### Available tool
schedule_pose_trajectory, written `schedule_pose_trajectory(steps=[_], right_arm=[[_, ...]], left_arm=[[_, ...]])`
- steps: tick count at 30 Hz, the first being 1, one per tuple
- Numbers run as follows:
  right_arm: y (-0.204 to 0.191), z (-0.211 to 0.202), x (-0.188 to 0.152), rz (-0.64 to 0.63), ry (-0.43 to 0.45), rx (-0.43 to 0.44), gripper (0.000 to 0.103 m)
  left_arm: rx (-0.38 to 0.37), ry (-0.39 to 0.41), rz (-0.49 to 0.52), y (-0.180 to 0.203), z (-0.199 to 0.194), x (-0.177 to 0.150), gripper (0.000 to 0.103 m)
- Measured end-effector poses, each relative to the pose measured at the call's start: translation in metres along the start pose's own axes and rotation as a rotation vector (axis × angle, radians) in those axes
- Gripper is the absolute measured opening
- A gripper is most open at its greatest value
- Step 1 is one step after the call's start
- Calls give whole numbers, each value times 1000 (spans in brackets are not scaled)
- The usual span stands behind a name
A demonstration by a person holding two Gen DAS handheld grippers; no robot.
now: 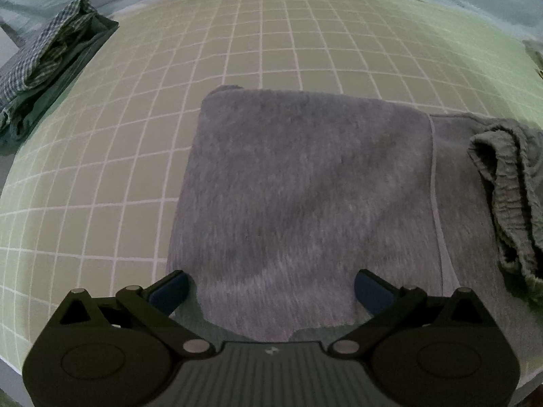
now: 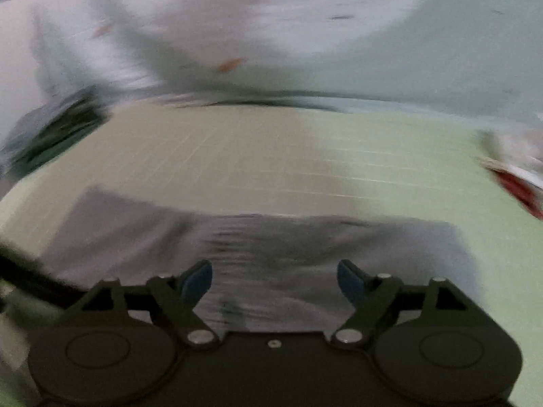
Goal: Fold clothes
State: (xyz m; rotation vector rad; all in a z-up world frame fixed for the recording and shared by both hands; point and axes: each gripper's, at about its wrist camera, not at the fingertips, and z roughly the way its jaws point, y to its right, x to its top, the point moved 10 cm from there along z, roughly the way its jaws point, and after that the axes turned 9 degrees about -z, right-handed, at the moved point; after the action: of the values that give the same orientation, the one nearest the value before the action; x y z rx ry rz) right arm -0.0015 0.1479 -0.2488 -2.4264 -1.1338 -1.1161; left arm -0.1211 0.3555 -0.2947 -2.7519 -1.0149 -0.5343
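A grey fleece garment lies folded flat on the green grid mat, its ribbed waistband bunched at the right. My left gripper hovers open over the garment's near edge, blue fingertips spread wide with nothing between them. The right wrist view is motion-blurred: the same grey garment stretches across the mat in front of my right gripper, which is open and holds nothing.
A folded checked garment lies at the mat's far left corner. Pale bedding rises behind the mat. A red and white item sits at the right edge. A dark bar crosses the lower left.
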Motion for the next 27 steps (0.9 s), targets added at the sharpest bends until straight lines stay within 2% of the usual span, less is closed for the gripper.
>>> schedule_pose_trajectory(steps=[7, 10, 12, 15, 17, 21, 27], right_arm=[[70, -7, -75, 227, -180, -155, 85], [60, -25, -86, 166, -185, -107, 88], [68, -32, -76, 171, -145, -117, 89], [80, -41, -62, 181, -83, -135, 100], [101, -37, -58, 206, -64, -168, 101], [128, -18, -60, 247, -74, -154, 102], [148, 10, -65, 182, -124, -113, 102]], left_arm=[[10, -7, -5, 2, -6, -8, 103], [13, -16, 13, 4, -11, -12, 103], [17, -19, 23, 8, -16, -18, 103], [21, -22, 31, 14, -19, -23, 103], [35, -15, 32, 18, -22, -25, 103], [47, -13, 34, 21, -25, -25, 103], [53, -20, 14, 15, -22, -24, 103]])
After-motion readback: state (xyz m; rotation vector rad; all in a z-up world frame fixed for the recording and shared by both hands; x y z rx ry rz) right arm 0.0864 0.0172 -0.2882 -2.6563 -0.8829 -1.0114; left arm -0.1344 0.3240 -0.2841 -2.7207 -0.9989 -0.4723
